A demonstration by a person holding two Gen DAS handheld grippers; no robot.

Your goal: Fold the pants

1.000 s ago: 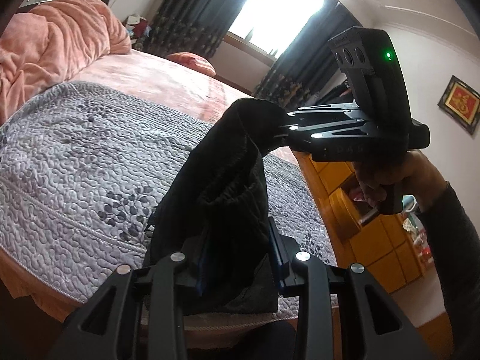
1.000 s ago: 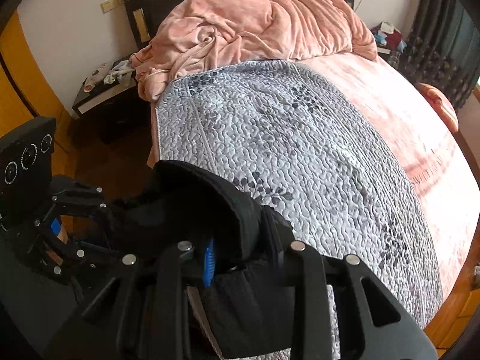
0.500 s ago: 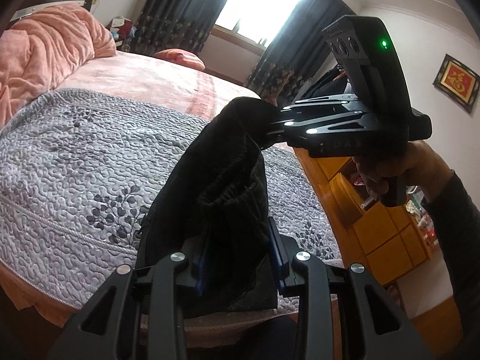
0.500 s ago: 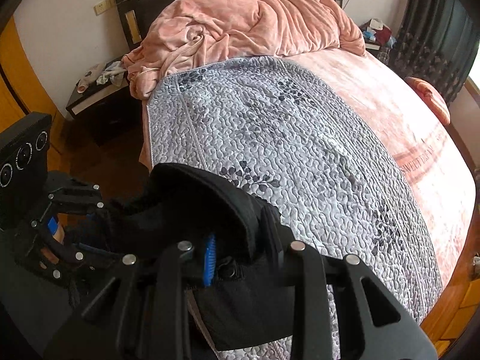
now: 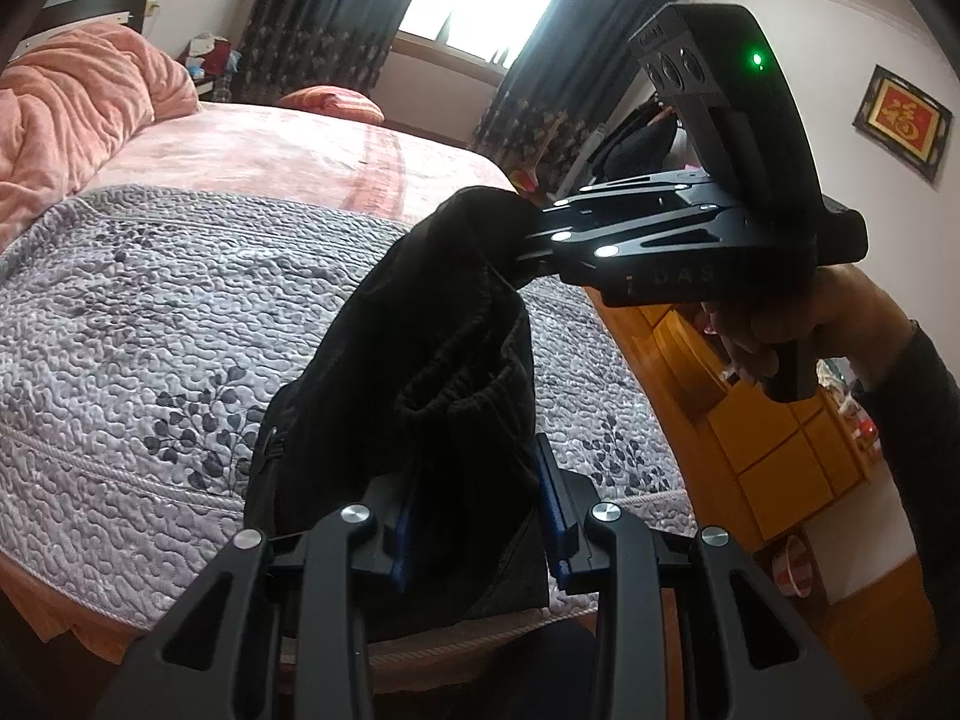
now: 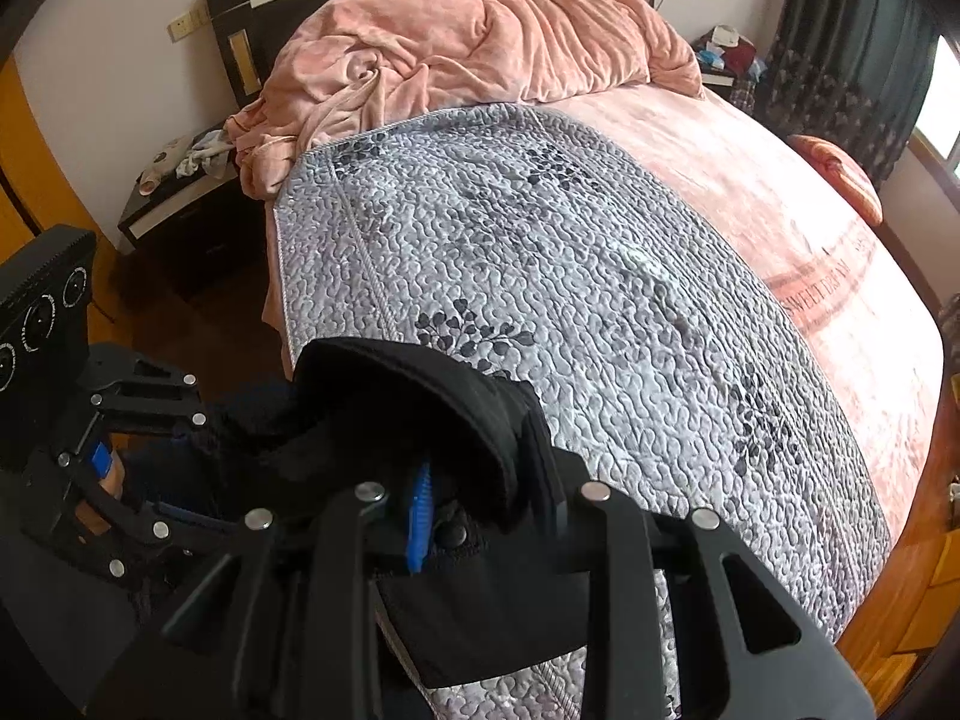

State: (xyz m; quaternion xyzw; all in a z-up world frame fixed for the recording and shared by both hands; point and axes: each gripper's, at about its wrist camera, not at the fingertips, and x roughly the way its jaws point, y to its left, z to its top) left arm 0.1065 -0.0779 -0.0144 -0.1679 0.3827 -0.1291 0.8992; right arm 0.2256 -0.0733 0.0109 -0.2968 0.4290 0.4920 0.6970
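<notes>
Black pants hang bunched in the air between my two grippers, above the near edge of the bed. My left gripper is shut on the waistband end. My right gripper is shut on another part of the pants, up and to the right in the left wrist view. In the right wrist view the right gripper clamps the black pants, and the left gripper holds them at the lower left. The rest of the pants hangs below, hidden.
A grey quilted cover lies over the near part of the bed, on a pink sheet. A heaped pink blanket sits at the headboard. A dark nightstand stands left; orange wooden cabinets stand right.
Both grippers have moved together with the pants toward the bed, and the views have swung a little; the grips on the pants are unchanged.
</notes>
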